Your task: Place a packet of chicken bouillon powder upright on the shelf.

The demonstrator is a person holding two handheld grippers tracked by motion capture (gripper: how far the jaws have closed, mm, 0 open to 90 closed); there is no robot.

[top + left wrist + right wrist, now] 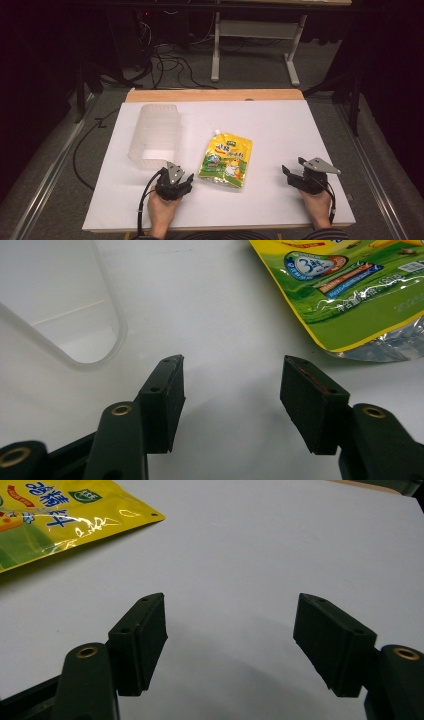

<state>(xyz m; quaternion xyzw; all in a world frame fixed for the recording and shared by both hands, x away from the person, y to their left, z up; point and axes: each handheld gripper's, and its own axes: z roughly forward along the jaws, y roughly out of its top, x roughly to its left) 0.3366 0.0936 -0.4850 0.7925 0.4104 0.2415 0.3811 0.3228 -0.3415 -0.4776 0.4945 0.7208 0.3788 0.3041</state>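
A yellow-and-green spouted pouch (226,159) lies flat at the middle of the white table top (270,130); its lower edge shows in the left gripper view (350,295) and a corner in the right gripper view (60,520). A clear plastic container (154,136) lies on its side left of the pouch, its rim (107,335) near my left jaws. My left gripper (186,176) (232,382) rests open just below-left of the pouch, holding nothing. My right gripper (287,172) (230,630) stands open on bare table to the pouch's right, empty.
The table's near edge runs just under both hands. A wooden strip (215,95) borders the far edge. Beyond it stand white desk legs (216,47) and loose cables (167,62) on the floor.
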